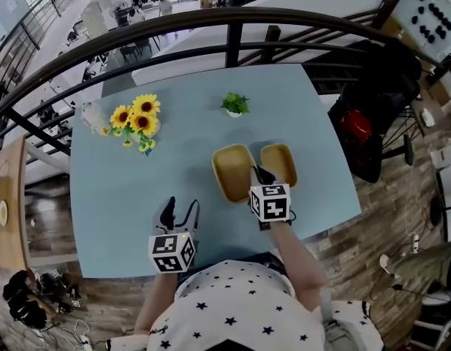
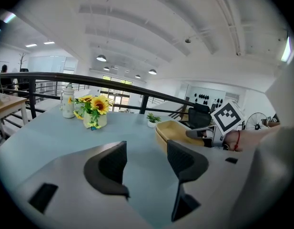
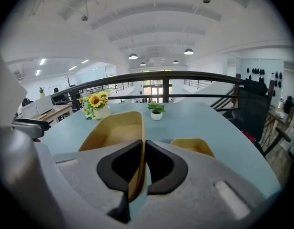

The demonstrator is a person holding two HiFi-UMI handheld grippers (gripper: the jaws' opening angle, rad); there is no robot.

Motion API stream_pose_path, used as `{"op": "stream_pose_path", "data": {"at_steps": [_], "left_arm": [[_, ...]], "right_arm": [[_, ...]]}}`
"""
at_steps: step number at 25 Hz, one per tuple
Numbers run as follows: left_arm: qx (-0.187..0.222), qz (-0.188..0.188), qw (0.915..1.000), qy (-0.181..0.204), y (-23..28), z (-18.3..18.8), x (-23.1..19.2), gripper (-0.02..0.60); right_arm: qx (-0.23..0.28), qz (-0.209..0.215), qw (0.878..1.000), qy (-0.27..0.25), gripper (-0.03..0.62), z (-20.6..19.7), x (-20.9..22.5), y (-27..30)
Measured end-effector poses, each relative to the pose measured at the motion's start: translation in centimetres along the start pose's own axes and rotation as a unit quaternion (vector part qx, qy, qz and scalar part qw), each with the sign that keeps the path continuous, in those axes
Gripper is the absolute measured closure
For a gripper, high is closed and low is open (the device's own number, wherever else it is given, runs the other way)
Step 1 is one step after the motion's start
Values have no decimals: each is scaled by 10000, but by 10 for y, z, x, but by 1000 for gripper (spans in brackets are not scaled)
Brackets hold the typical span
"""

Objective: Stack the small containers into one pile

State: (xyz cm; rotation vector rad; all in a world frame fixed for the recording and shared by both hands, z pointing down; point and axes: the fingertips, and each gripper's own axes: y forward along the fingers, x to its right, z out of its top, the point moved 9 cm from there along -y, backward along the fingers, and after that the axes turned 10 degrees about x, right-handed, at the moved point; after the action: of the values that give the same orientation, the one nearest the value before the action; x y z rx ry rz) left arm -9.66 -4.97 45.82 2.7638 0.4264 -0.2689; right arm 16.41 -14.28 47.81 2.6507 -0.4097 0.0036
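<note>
Pinching the wall of one yellow container (image 3: pixel 116 132), my right gripper (image 3: pixel 141 168) has the second container (image 3: pixel 194 146) at two o'clock; left gripper (image 2: pixel 147 149) spread, empty.

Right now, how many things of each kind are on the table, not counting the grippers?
Container: 2
Sunflower bunch: 1
Plant: 1
Jar: 1
Total: 5
</note>
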Motion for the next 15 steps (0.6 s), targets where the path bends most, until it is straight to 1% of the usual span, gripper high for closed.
{"op": "stream_pose_path", "data": {"at_steps": [15], "left_arm": [[-7,51,10000,-32,30,-8,50,318]], "right_arm": [[4,-78,10000,16,566,0,64,-4]]}}
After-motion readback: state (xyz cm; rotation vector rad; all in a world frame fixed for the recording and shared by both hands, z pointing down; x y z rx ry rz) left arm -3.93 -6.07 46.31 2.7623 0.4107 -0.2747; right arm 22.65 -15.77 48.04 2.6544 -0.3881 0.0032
